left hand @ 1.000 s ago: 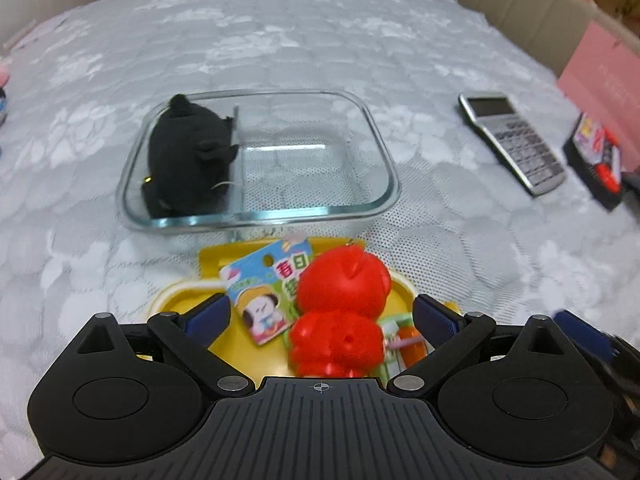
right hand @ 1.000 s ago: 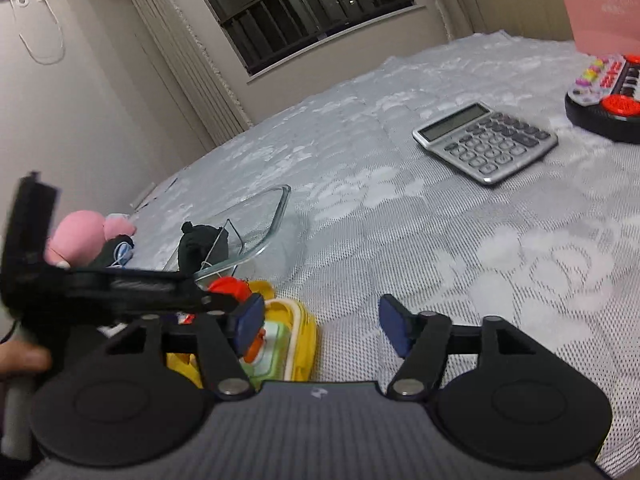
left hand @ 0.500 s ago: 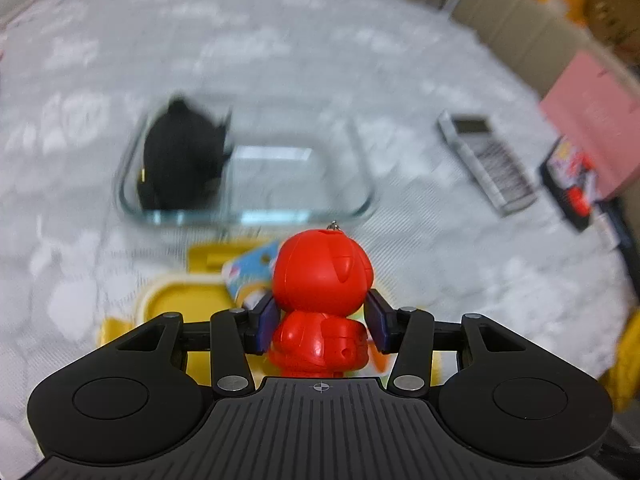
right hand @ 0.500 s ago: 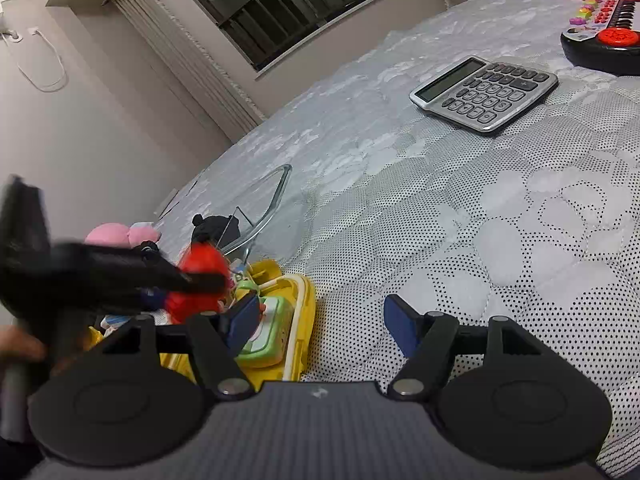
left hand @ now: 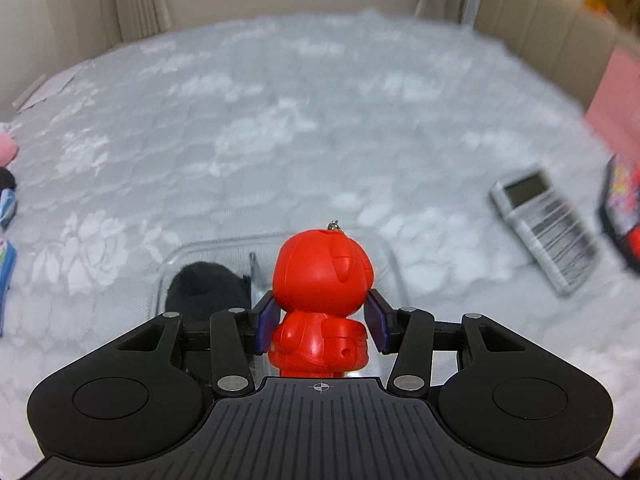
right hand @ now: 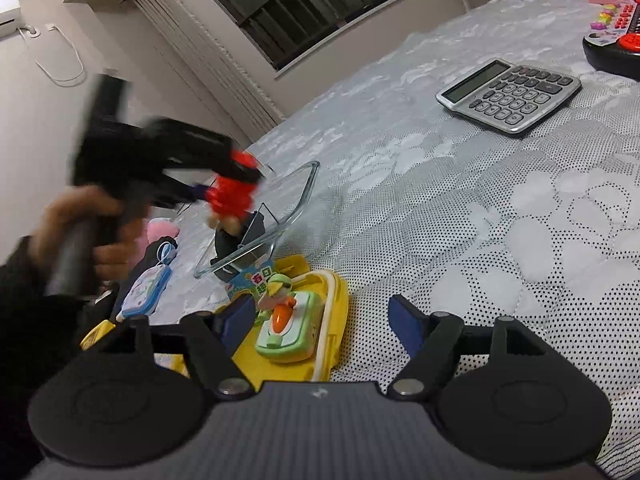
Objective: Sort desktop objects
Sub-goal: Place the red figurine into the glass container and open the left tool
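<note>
Now the left hand-held gripper [left hand: 322, 322] clamps the red figure [left hand: 322, 280] above the glass dish [right hand: 276, 224]; next, lower and release.

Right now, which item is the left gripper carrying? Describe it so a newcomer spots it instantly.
Start at the clear glass dish in the middle of the white lace tablecloth. Just above its near edge, the left gripper has its jaws clamped on a small red figurine. It is the only bright red, glossy plastic doll with a big round head and a metal loop on top; its neighbour in the dish is a black plush.
</note>
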{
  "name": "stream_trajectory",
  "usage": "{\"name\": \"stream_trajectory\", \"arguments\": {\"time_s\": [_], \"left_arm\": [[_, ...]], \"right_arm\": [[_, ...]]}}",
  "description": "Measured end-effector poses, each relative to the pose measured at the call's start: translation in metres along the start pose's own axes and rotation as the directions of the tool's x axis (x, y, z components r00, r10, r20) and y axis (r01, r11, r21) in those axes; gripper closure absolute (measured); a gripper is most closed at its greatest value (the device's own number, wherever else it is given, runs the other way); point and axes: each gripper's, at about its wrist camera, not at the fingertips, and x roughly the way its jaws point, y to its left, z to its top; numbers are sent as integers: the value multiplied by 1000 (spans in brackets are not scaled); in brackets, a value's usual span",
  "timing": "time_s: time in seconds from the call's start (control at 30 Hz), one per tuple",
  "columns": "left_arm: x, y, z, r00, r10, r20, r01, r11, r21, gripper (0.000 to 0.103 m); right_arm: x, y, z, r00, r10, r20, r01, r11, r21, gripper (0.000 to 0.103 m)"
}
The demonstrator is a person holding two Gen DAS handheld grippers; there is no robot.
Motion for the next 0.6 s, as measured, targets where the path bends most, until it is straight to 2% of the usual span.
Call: {"name": "stream_trajectory", "arguments": {"time_s": [0.17,0.33,0.47,0.6], "left_arm": [[23,-2,-9,997,59,-53,-58,998,16,52],[36,2,-17,994,55,-89,-54,998,18,53],[31,3,-22,996,52,-78,-50,998,26,52],[16,2,-20,998,52,-29,-51,998,35,48]], "right_arm": [[2,-8,0,1000,6,-10,-6,1000,6,27],[6,-13,0,1000,7,-16,-7,1000,19,27],[9,-10,-2,999,11,-32,-11,1000,13,27],[12,-7,-3,999,9,-44,-9,1000,7,27]]}}
